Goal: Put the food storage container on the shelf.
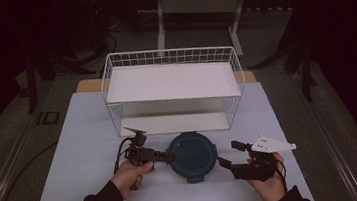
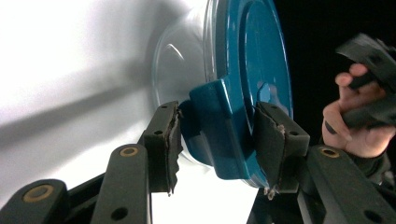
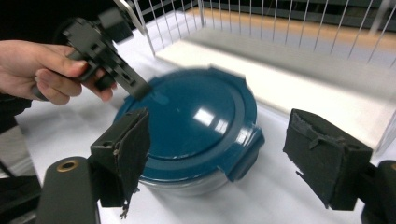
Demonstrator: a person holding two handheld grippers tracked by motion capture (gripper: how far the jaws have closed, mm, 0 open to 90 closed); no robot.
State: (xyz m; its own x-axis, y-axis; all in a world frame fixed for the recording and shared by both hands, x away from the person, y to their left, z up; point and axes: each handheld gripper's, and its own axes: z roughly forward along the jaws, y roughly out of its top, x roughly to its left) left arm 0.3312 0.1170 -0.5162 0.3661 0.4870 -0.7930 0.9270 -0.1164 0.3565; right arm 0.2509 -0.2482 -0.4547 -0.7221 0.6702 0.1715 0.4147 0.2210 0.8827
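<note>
A round clear container with a dark blue clip-on lid stands on the white mat in front of the wire rack. My left gripper reaches in from the left, and in the left gripper view it is shut on the lid's latch tab, one pad on each side. The clear bowl shows under the lid. My right gripper is open just right of the container. In the right gripper view its jaws stand wide apart before the lid and another latch tab.
A white two-shelf wire rack stands just behind the container, its lower shelf close to the lid. The white mat has free room at both sides. Dark floor and frame legs lie beyond the table.
</note>
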